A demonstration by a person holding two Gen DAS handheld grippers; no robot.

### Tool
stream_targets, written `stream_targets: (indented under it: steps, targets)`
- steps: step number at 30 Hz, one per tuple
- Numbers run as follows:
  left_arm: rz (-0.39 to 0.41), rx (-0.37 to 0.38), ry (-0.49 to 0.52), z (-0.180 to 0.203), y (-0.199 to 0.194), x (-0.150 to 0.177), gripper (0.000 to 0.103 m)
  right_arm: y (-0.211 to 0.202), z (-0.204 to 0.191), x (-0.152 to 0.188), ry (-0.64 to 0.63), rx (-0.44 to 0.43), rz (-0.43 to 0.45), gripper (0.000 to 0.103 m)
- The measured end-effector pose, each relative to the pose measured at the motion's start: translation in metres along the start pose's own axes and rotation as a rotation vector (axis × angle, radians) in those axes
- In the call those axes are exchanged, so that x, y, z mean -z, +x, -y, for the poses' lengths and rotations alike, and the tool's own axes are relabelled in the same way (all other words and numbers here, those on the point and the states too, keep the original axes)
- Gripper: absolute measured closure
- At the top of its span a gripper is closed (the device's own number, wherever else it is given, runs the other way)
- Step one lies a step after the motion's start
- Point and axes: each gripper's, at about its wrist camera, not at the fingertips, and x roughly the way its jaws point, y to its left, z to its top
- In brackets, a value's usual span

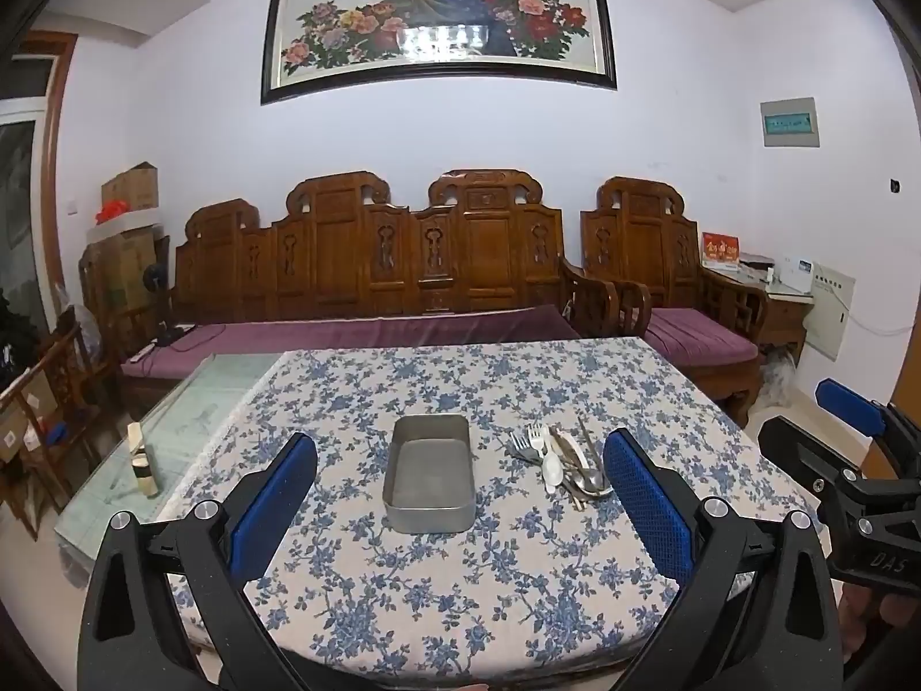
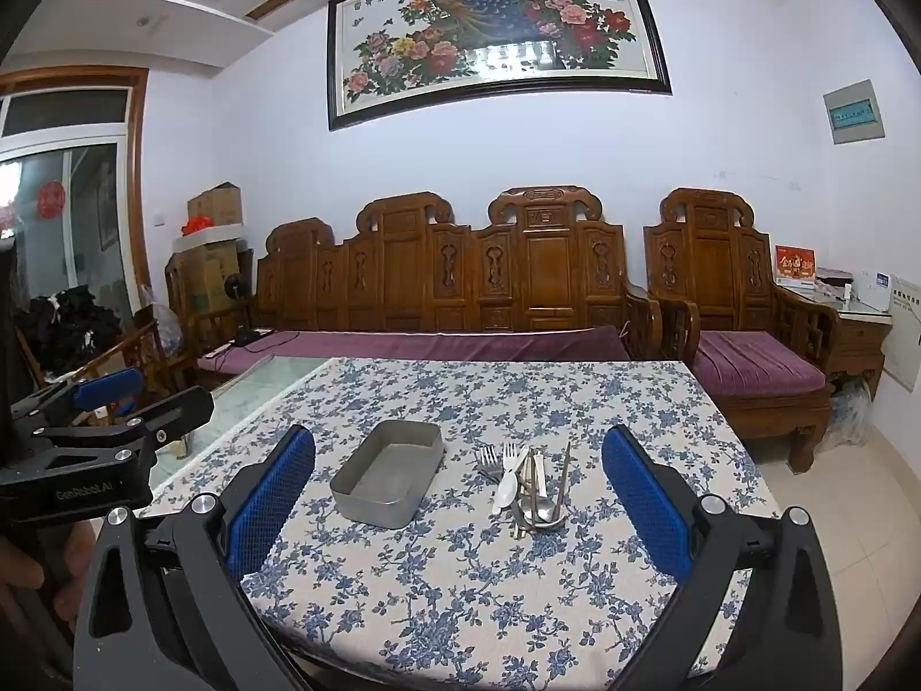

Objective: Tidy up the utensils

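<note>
both the left gripper (image 1: 460, 486) and right gripper (image 2: 459, 483) hover with jaws released, empty. the utensil pile (image 2: 526, 486) lies at three o'clock of the metal tray (image 2: 388, 472). best pinch one handle at a time off the worktop (image 2: 460, 593).

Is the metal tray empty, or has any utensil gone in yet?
Empty. The tray shows only its bare grey floor in both views; the utensils lie piled on the tablecloth just right of it.
</note>
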Motion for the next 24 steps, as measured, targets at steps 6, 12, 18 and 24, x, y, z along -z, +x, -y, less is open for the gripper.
stream_targets:
  steps: [6,12,18,24]
  targets:
    - [0.003,0.001,0.000,-0.0026,-0.0035,-0.0095,0.006,-0.0003,0.0001,-0.0005,-0.001,-0.001,0.001,0.003]
    - [0.007,0.000,0.005,0.0009,-0.0079,-0.0131,0.006,-0.0003,0.0011,0.0007,-0.002,0.000,0.002,0.003]
    - [0.009,0.004,0.006,0.0004,-0.0064,-0.0100,0.006,-0.0001,-0.0001,-0.0011,-0.001,-0.001,0.004,0.003]
    - [0.012,0.005,0.006,0.0013,-0.0069,-0.0073,0.006,-0.0020,-0.0013,-0.0033,-0.001,-0.001,0.004,0.003]
